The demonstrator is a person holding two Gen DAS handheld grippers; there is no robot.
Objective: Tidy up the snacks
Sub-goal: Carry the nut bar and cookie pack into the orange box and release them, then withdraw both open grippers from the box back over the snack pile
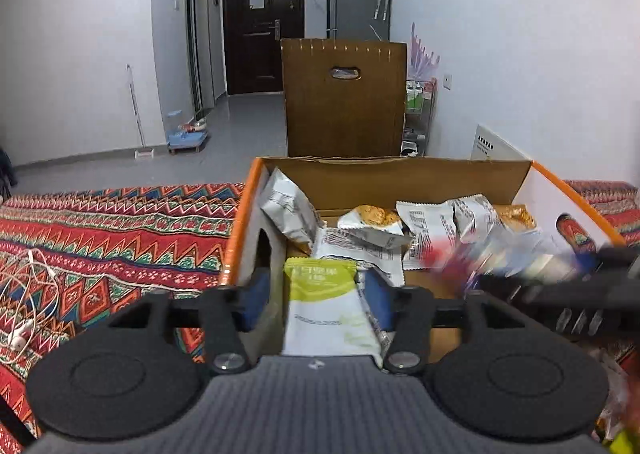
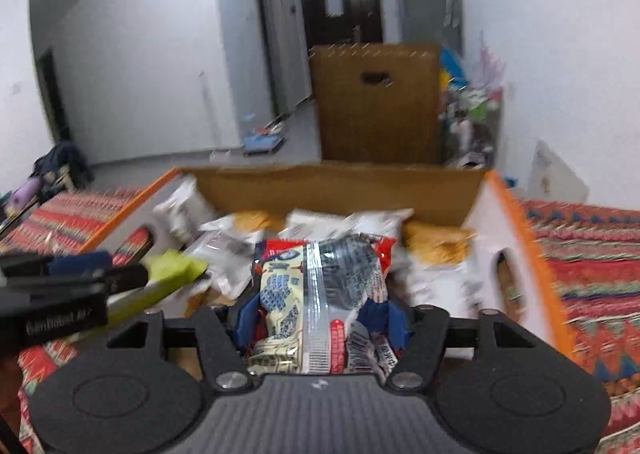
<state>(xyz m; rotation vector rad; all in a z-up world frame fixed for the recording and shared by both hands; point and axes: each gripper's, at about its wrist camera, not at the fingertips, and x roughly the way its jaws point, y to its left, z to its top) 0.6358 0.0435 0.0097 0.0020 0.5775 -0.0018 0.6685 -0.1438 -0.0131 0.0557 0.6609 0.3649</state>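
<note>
Two packets gripped: your left gripper clamps a green-white packet, right gripper clamps a blurred red-blue packet, both over the cardboard box; earphones lie left of it.

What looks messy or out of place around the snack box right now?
Inside the cardboard box the snack packets lie jumbled, overlapping at different angles, one propped against the left wall. A tangled white earphone cable lies on the patterned cloth left of the box. Nothing looks spilled or torn.
</note>
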